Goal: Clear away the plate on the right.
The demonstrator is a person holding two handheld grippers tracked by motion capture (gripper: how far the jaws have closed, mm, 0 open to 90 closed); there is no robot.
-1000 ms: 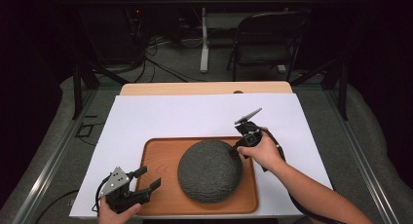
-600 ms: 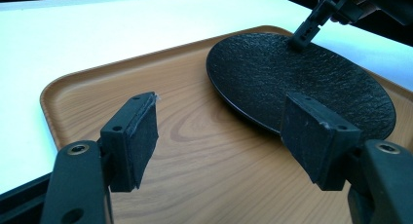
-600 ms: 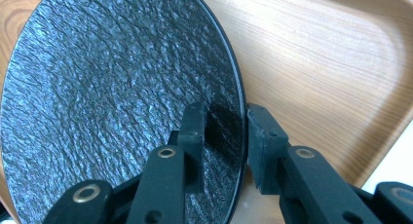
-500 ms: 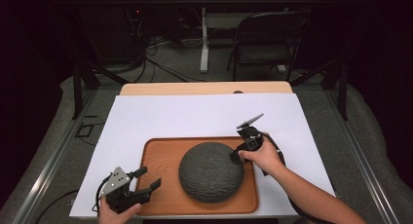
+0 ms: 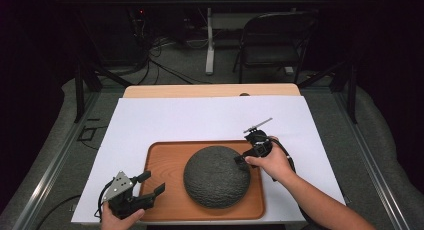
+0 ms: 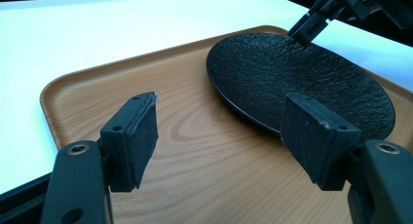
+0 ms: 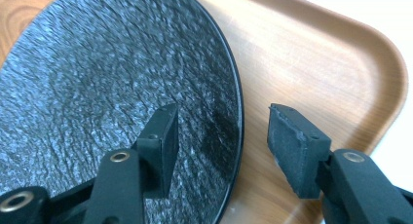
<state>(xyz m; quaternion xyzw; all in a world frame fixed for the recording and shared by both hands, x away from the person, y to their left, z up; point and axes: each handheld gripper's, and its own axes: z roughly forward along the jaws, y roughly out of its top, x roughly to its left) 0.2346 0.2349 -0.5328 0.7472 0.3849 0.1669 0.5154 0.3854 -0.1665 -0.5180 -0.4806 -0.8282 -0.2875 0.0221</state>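
A black, rough-textured plate (image 5: 216, 176) lies on a wood-grain brown tray (image 5: 162, 162) over white paper (image 5: 200, 121).

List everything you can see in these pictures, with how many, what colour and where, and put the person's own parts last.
plate: one, black and rough-textured, lying on the tray, right of its middle.
tray: one, brown wood, on the near part of the white sheet.
white sheet: one, white, covering most of the table.
table: one, light wood, its far edge showing past the sheet.
folding chair: one, dark, on the floor beyond the table.
left gripper: one, black, jaws open over the tray's near left corner.
right gripper: one, black, at the plate's right rim; its jaws have just been opening, with the rim between them, pads apart from it.
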